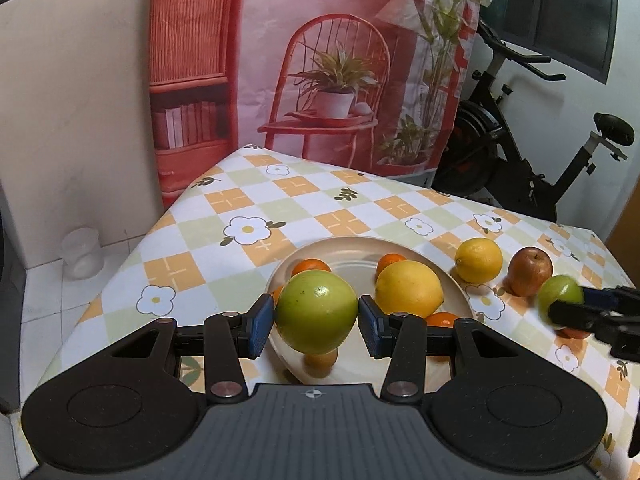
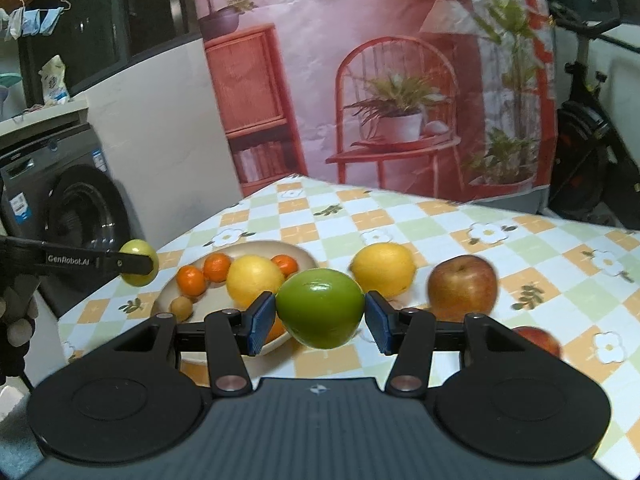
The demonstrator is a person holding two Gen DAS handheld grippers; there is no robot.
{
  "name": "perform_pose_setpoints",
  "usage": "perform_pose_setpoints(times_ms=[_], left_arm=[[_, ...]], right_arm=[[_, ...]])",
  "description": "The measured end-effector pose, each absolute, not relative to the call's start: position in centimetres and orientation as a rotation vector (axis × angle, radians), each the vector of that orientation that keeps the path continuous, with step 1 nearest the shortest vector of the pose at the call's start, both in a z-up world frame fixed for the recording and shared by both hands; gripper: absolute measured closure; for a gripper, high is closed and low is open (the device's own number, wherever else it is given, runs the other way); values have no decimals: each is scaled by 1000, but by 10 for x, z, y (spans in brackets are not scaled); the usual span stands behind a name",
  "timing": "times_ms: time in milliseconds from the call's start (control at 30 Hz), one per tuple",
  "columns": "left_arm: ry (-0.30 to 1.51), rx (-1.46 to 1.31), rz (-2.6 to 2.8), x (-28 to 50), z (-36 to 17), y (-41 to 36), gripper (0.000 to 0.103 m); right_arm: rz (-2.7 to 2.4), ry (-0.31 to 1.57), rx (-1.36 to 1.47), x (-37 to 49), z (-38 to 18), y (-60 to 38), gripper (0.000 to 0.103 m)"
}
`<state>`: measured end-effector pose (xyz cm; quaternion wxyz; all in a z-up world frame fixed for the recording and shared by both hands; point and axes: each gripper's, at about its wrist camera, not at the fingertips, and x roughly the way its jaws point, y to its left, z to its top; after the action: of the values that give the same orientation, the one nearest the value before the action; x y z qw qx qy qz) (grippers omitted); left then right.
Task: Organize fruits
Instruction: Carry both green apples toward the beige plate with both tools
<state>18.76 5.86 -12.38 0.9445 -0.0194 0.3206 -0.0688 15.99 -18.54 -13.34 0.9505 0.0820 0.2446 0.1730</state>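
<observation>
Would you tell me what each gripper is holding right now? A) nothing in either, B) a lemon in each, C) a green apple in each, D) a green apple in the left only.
C: the left gripper clamps one green apple, and the right gripper clamps another green apple.

Lighting: even, soft indoor; small glare on green apple (image 1: 316,312). Fisheye bending at edges. Right-wrist view slightly motion-blurred; red apple (image 2: 462,286) soft.

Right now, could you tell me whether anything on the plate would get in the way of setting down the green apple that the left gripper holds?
Partly. The left gripper holds its green apple above the plate, where a large lemon and several oranges already lie. Bare plate shows between them at the middle.
</observation>
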Motion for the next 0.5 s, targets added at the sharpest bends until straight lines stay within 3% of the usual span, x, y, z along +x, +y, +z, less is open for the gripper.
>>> perform_pose_setpoints(times_ms=[500], left_arm=[[651,-79,-150,190,-133,69,54]], right_arm=[[391,520,80,200,-133,-160,51]])
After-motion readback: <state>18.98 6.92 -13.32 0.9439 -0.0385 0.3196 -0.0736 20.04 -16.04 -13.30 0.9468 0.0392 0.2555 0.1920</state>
